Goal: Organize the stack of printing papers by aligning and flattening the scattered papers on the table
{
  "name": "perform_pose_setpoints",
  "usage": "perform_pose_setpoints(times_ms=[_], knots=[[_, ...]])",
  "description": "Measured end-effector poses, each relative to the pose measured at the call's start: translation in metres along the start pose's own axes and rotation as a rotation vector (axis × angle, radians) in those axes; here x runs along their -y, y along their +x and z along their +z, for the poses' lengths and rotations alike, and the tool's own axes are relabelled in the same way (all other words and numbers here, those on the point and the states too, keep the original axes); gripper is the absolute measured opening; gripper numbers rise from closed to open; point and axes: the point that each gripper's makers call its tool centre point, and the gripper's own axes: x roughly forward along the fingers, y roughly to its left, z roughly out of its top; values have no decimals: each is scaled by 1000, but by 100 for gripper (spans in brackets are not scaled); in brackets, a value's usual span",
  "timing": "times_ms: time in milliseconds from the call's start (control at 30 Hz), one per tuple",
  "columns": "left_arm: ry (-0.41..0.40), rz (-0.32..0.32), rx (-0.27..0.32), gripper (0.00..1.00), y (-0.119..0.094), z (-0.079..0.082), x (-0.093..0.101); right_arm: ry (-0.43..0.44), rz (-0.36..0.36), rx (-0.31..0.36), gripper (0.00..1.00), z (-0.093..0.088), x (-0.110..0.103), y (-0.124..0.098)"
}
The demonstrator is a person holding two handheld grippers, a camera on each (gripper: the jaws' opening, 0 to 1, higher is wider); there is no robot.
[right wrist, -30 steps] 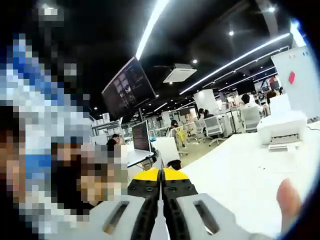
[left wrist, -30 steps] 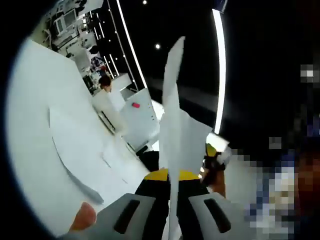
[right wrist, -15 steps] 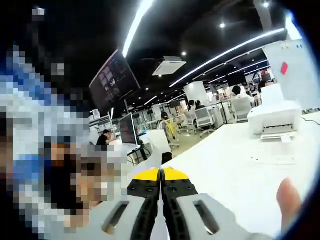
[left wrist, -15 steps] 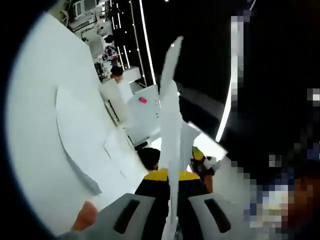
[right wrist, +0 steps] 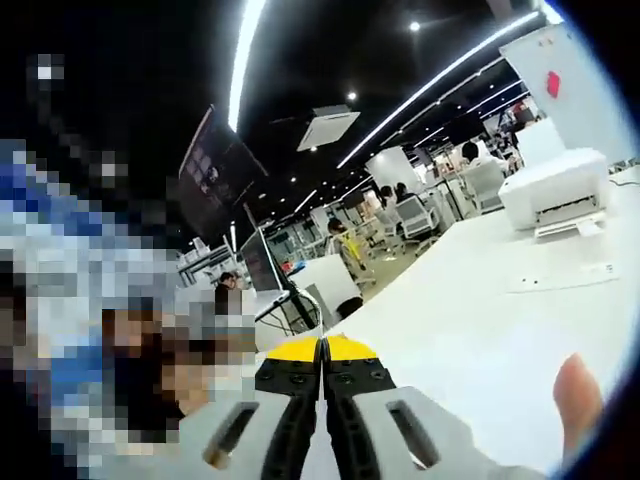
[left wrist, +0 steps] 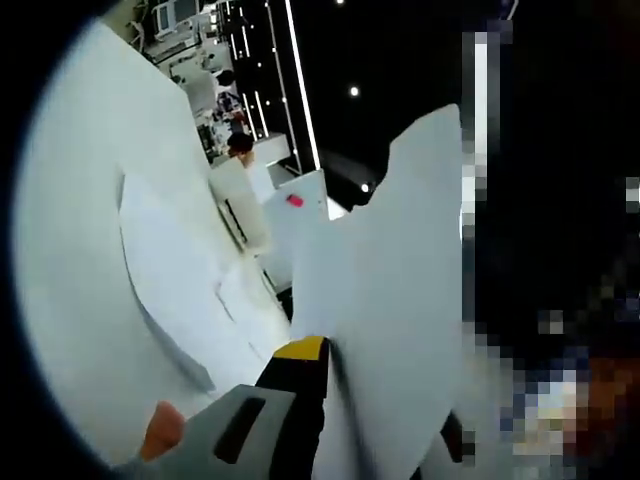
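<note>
While your left tongs point(left wrist: 330, 372) pinch the lifted paper sheets point(left wrist: 400, 300) above the worktop point(left wrist: 70, 250), your right tongs point(right wrist: 322, 362) sit closed; next, tap the edges level.

White paper sheets point(left wrist: 400, 300) raised off table point(left wrist: 70, 250); one sheet point(left wrist: 170, 290) apparently lying flat.
</note>
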Motion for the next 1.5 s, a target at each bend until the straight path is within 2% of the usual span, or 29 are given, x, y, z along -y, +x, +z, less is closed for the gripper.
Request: perform_pose_setpoints(times_ms=[100,200,267,467,600,833,1167,1500], knots=[[-13,-15,7,16,0,2,0,58,65,13,0,0,-13,1],[-18,-23,11,15,0,4,0,74,86,39,0,8,-14,-2],[-13,-20,13,15,0,5,-1,111,123,35,0,5,-21,-2],[-15,-41,16,15,3,5,5,120,110,16,0,-12,-18,4],[-14,-40,17,15,4,3,5,145,111,17,0,-14,-11,11],[-19,-36,22,15,5,2,3,165,151,3,0,-21,-20,27],[-24,-38,29,15,5,1,3,176,169,-1,0,-29,-27,40],[-26,-39,28,15,6,1,3,162,169,-40,0,-39,-32,51]])
